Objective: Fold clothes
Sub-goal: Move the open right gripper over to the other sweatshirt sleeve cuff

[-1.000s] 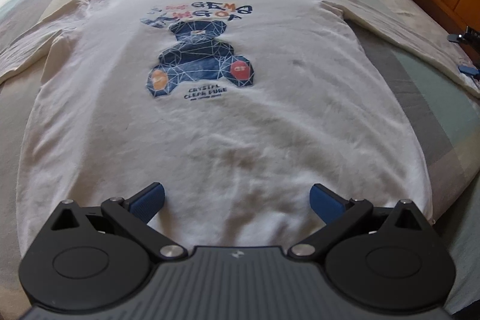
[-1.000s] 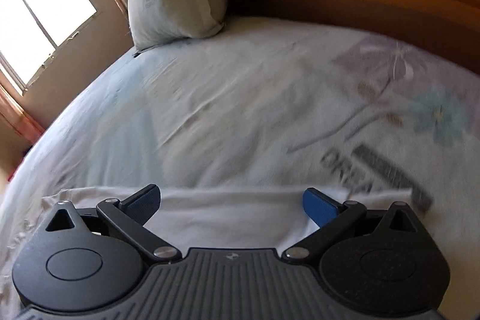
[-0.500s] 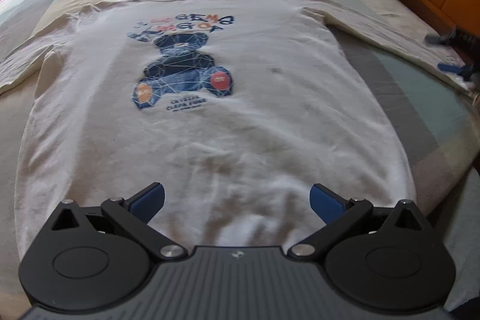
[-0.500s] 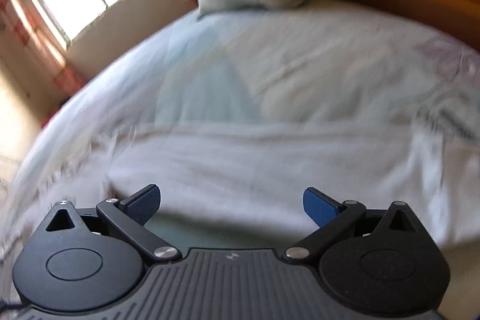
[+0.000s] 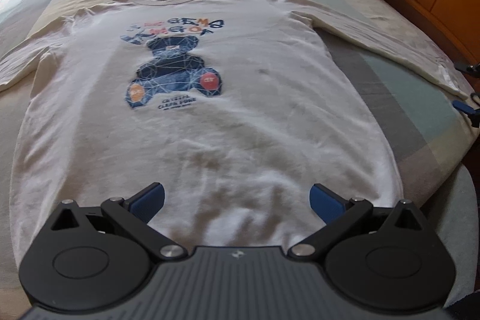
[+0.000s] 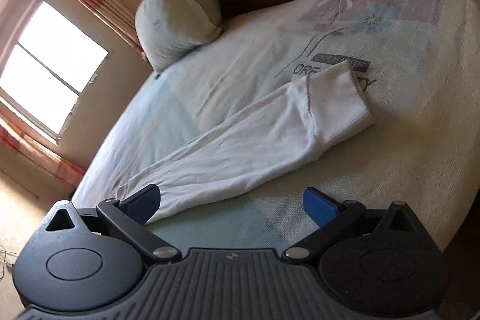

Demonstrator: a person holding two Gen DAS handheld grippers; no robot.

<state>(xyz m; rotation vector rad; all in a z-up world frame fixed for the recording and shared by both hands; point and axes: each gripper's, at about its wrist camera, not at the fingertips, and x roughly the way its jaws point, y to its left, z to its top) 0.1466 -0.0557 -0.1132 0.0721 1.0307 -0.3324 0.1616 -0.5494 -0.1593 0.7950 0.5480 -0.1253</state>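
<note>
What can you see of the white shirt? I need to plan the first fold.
The shirt is white, soft knit, long-sleeved, with a round ribbed collar and a blue bear print under lettering. It lies face up and spread flat on the bed, lightly wrinkled near the hem, with a small dark spot beside the print. One sleeve stretches out sideways, ending in a ribbed cuff. Nothing grips it.

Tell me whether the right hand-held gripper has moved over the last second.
Yes. The right hand-held gripper has swung: the pillow, a fixed reference, slid from top centre toward upper left, and the sleeve cuff now lies fully in view ahead.
</note>
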